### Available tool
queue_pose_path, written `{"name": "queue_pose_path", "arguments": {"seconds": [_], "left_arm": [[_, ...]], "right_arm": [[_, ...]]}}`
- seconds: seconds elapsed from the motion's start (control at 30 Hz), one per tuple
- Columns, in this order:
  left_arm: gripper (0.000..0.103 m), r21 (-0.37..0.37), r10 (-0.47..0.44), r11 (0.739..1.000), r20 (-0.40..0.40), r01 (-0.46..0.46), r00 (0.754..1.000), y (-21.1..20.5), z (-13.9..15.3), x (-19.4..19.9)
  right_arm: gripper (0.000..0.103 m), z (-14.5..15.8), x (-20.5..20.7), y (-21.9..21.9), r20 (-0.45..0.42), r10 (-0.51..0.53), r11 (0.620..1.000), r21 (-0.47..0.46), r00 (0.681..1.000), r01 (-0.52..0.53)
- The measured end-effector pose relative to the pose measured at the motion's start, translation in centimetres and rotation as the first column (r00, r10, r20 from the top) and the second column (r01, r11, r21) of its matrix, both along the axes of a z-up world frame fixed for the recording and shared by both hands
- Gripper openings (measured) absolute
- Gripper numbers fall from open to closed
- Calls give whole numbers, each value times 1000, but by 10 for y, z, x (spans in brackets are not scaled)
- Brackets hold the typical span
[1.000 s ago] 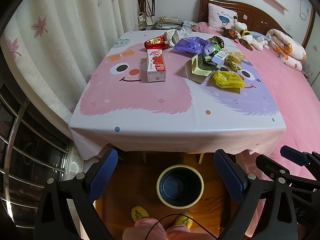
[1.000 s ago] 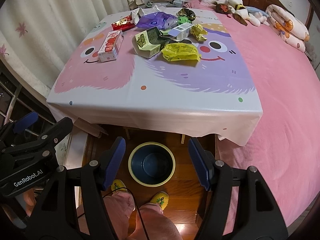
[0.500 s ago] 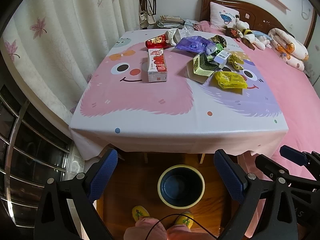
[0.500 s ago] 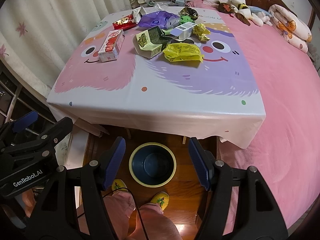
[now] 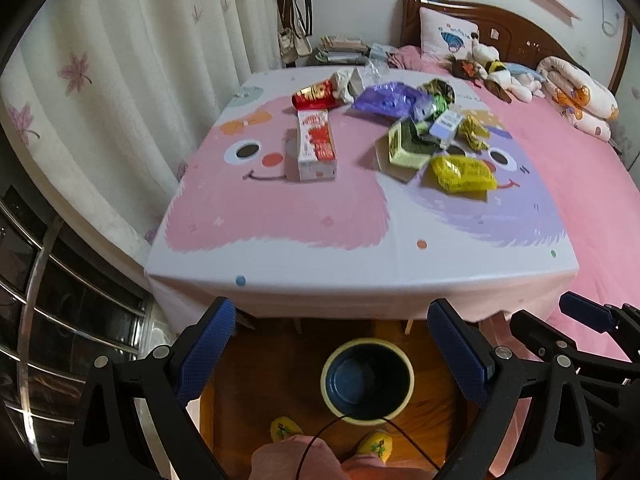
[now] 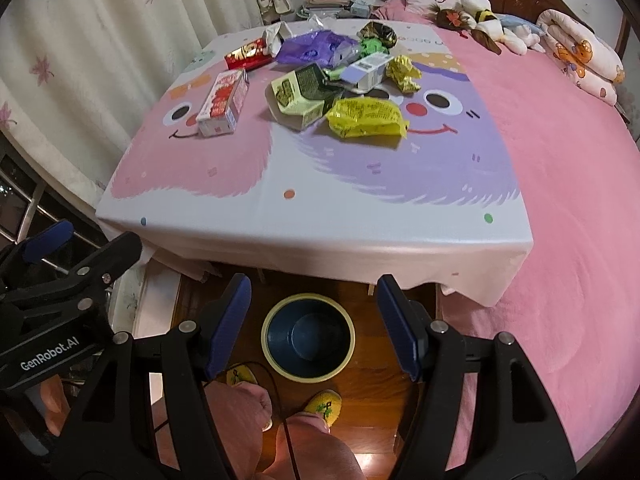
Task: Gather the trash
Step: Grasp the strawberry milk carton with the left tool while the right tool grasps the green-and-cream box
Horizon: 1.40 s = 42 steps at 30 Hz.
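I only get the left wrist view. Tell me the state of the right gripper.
Observer: The right gripper is open and empty; the bin on the floor shows between its fingers.
Operator: Report what is holding my left gripper.
Observer: Part of a hand shows under the body of the left gripper, at the right wrist view's lower left edge.
Operator: Read me any marking on that body.
Observer: It carries white lettering, GenRobot.AI.
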<state>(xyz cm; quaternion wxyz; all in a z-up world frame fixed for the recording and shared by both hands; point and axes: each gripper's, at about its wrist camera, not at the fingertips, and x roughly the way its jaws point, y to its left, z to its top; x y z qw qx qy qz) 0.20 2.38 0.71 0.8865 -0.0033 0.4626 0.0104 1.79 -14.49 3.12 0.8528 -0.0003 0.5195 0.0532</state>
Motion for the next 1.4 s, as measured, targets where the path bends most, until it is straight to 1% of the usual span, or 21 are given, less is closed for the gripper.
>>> {"name": "queue_pose_path", "arguments": {"seconds": [0.17, 0.27, 0.37, 0.5, 0.53, 0.57, 0.7, 0.87, 0.97, 1.1, 1.13, 1.17, 1.2, 1.27, 1.3, 1.37, 1.4], "left_arm": [[98, 10, 18, 1000, 61, -19, 998, 4, 22, 16], [98, 13, 21, 1000, 72, -22, 997, 14, 29, 30], [98, 1, 24, 1000, 73, -24, 997, 26, 34, 56], [98, -24, 4, 1000, 33, -3, 999, 45, 38, 103], [98, -29, 2, 1000, 18, -1, 1000, 45, 37, 122], [98, -32, -1, 999, 6, 2, 1000, 49, 37, 132], [98, -55, -15, 998, -75, 11, 997, 69, 30, 193], [98, -64, -39, 998, -152, 29, 988, 79, 3, 258], [96, -76, -62, 996, -216, 47, 974, 75, -23, 302], [91, -92, -97, 993, -303, 72, 948, 66, -57, 349], [88, -88, -99, 993, -312, 75, 945, 63, -63, 354], [82, -84, -107, 993, -332, 84, 937, 60, -72, 362], [80, -78, -117, 992, -358, 95, 926, 58, -80, 369], [71, -75, -138, 990, -397, 118, 908, 56, -94, 378], [69, -82, -151, 988, -415, 128, 897, 56, -102, 383], [60, -90, -162, 987, -428, 136, 889, 57, -110, 387], [57, -84, -170, 985, -410, 149, 896, 57, -110, 387]], "right_arm": [[64, 9, 16, -2, 33, -26, 1000, 4, 999, 26], [64, 12, 28, -1, 40, -47, 999, 1, 998, 47], [64, 17, 45, -3, 49, -76, 997, -7, 996, 76], [64, 22, 71, -4, 56, -129, 991, -17, 990, 130], [64, 23, 78, -4, 55, -141, 989, -23, 988, 143], [64, 23, 86, -5, 54, -155, 987, -27, 986, 156], [64, 26, 117, -6, 49, -206, 978, -36, 977, 207], [64, 22, 156, 1, 36, -231, 968, -88, 972, 233], [63, 20, 177, 5, 21, -253, 963, -86, 967, 254], [64, 20, 206, 15, 14, -272, 958, -86, 962, 272], [63, 19, 213, 17, 6, -276, 958, -84, 961, 276], [63, 18, 221, 19, -5, -280, 957, -81, 960, 278], [63, 15, 230, 22, -15, -281, 957, -79, 960, 279], [63, 10, 243, 27, -31, -285, 956, -86, 958, 282], [63, 6, 250, 31, -44, -286, 955, -88, 957, 282], [63, 0, 261, 37, -63, -287, 956, -88, 956, 281], [63, -4, 267, 41, -71, -285, 956, -92, 956, 278]]}}
